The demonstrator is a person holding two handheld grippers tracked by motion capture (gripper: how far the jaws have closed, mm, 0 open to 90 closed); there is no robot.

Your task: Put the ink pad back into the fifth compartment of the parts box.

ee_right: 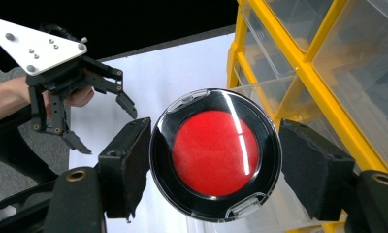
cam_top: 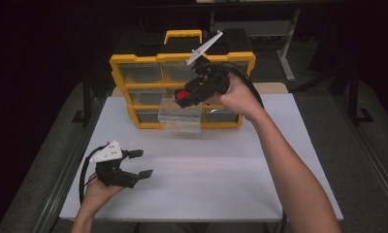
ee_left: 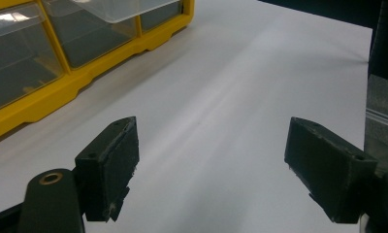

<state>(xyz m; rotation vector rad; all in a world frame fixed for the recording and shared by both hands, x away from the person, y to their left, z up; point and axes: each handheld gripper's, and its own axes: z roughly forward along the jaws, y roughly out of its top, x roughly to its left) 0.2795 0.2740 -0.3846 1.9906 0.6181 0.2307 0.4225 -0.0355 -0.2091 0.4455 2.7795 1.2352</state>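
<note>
White tabletop (cam_top: 221, 170) below: my right gripper (ee_right: 214, 155) clamps the round red case (ee_right: 215, 154) directly above the pulled-out clear drawer (cam_top: 181, 116), probably; left gripper (cam_top: 142, 163) idles, jaws apart.

L gripper (cam_top: 142, 163) is sitting low at the near left, held in the person's left hand (cam_top: 99, 190), wrist bent up, jaws gaping wide w/ nothing between them. R forearm is reaching forward across the right side, right hand (cam_top: 238, 97) raised, R gripper (cam_top: 181, 99) angling left and down, its pads pressing both sides of a round case, grey plate tilting up.
</note>
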